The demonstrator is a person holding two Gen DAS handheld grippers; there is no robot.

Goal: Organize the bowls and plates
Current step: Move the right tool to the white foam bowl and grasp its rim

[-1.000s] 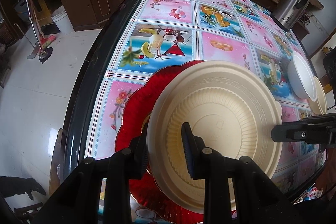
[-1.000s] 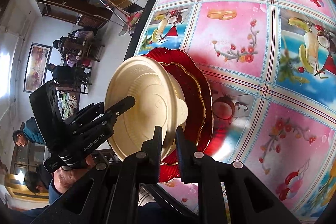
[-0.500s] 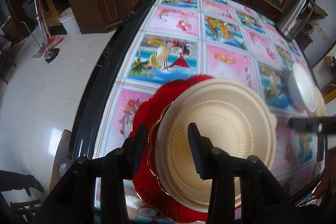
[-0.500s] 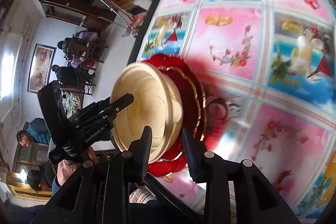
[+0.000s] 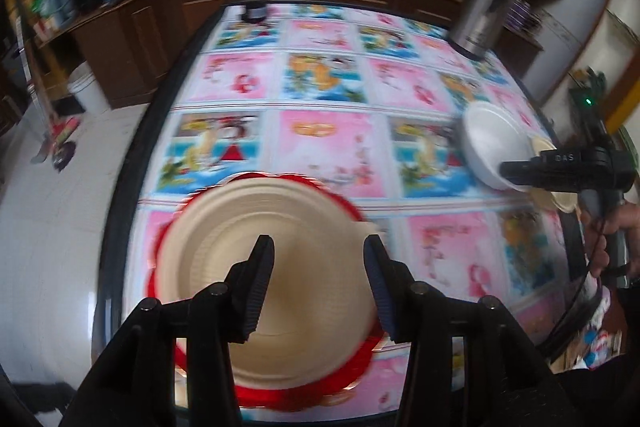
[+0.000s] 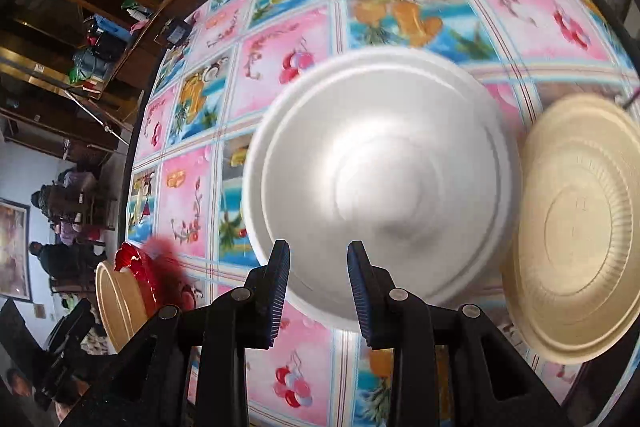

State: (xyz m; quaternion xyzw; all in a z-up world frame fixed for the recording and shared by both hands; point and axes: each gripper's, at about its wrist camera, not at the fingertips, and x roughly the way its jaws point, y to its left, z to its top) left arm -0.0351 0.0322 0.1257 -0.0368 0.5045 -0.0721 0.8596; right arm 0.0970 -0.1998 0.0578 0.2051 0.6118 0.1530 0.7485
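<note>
Now your right claw (image 6: 319, 281), jaws parted and empty, hovers over the white foam bowl (image 6: 380, 187) beside the beige plate (image 6: 576, 227) on the counter (image 6: 520, 11). It looks light and crushable: pinch its near rim gently.

Patterned table (image 5: 328, 147), red plate (image 5: 352, 367), white bowl (image 6: 380, 187), kettle (image 5: 480, 23)

left gripper (image 5: 318, 281): jaws apart, just been opening further – nothing between the pads, pitched steeply down
right gripper (image 6: 319, 281): jaws part open, narrower gap than left – nothing clamped, also pitched steeply down
right hand (image 5: 610, 231): wrapped on the gripper's handle at the left camera's right edge, fingers curled round it
left hand: not visible in either view
</note>
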